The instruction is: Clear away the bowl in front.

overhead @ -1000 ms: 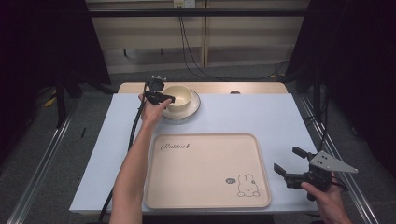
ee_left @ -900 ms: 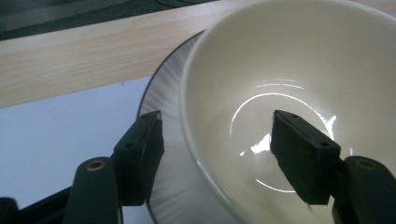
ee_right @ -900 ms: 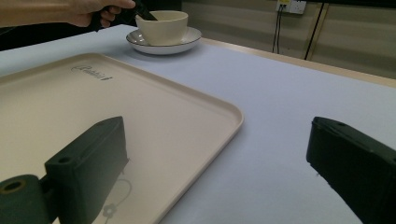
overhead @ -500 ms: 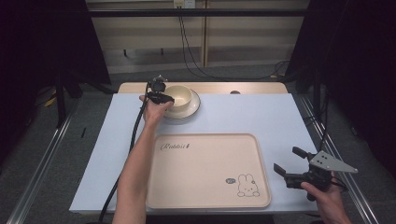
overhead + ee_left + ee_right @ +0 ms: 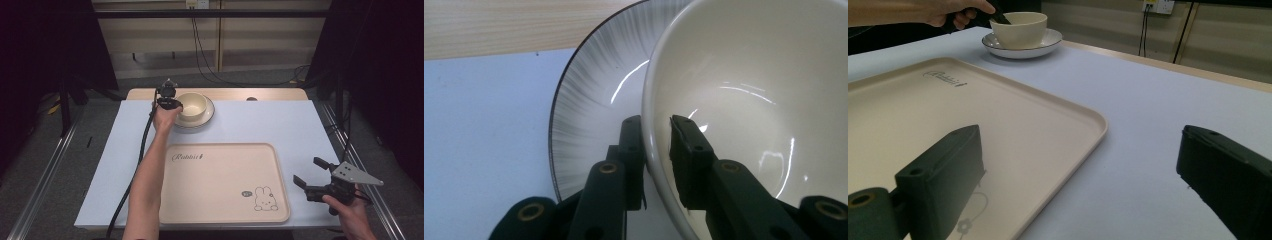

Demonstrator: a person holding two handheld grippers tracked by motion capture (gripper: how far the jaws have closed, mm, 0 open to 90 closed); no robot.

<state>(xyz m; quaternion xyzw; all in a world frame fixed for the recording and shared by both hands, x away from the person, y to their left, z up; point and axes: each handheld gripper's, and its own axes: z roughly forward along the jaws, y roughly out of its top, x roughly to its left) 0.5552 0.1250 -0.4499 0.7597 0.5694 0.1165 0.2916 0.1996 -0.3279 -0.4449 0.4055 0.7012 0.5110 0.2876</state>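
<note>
Left hand-held gripper (image 5: 656,145) had crept onto the bowl (image 5: 749,100).
Its jaws straddled the rim, apparently clamping it; forearm outstretched.

Colours at the table

The cream bowl (image 5: 749,100) between the left gripper's (image 5: 656,145) black jaws stands on a white saucer (image 5: 589,95) with fine grey stripes and dark rim; beside the right gripper (image 5: 315,176) lies a beige tray (image 5: 220,180) with rabbit drawing on pale blue cloth (image 5: 280,122).
</note>
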